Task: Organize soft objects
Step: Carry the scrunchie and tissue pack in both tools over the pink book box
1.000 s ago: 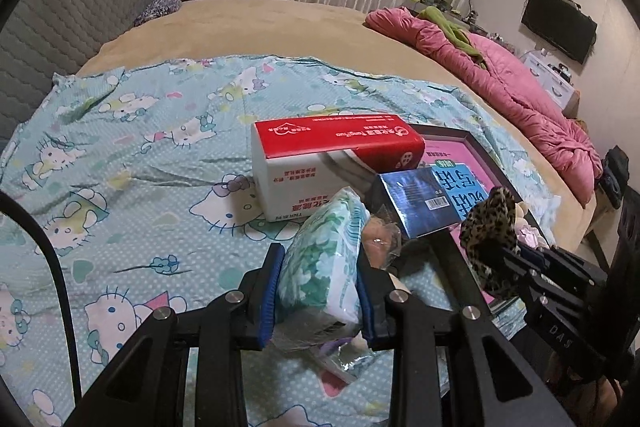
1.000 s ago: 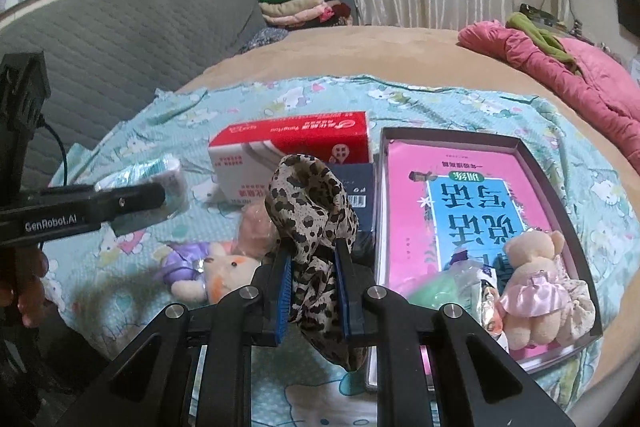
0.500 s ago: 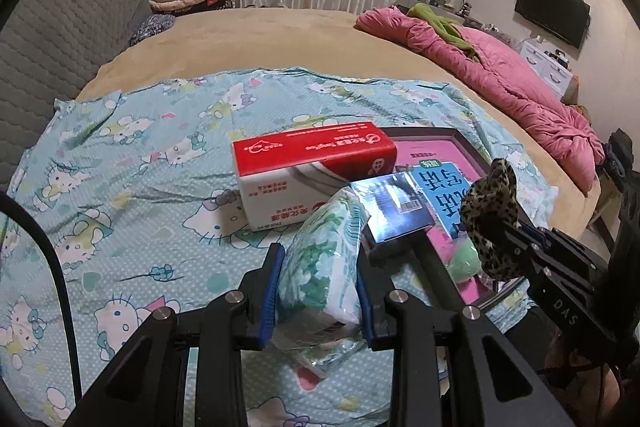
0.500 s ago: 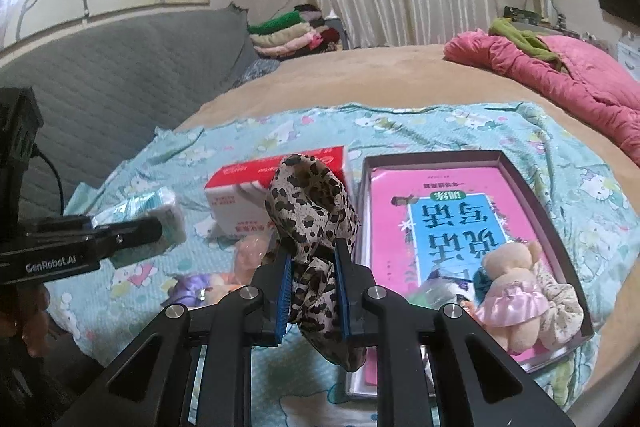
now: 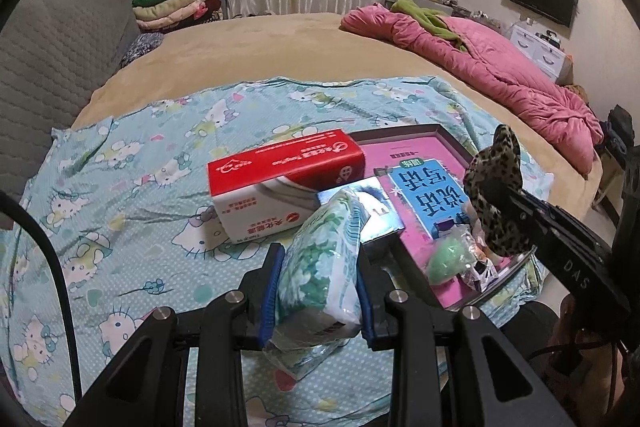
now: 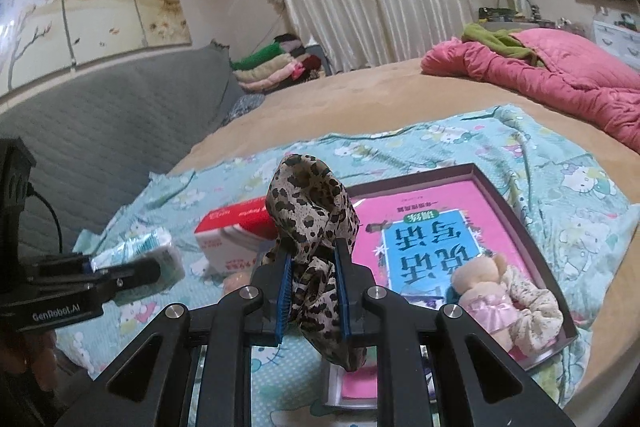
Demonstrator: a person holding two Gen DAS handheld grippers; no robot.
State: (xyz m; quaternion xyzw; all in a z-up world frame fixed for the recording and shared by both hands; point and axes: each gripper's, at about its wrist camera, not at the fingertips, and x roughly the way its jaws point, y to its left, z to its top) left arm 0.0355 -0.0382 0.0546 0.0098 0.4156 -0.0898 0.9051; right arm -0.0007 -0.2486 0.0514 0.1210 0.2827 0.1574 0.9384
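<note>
Bed: you work over a light-blue cartoon-print sheet (image 5: 132,187) spread on a tan bed.
Left hand-held gripper (image 5: 320,291): your blue pads pinch a soft green-and-white tissue pack (image 5: 320,267), lifted clear of the sheet.
Right hand-held gripper (image 6: 312,291): you clamp a leopard-print fabric scrunchie (image 6: 312,215) narrowly, held up.
Tray: dark-rimmed box (image 6: 520,219) with pink book, holding a pink-dressed teddy bear (image 6: 480,287).
Beside the tray: red-and-white carton (image 5: 280,183).

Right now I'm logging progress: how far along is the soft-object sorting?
Done: a teddy in a pink dress and a floral scrunchie lie in the dark-rimmed tray. In hand: left gripper holds a green-patterned tissue pack; right gripper holds a leopard-print scrunchie. Left: both to place.
</note>
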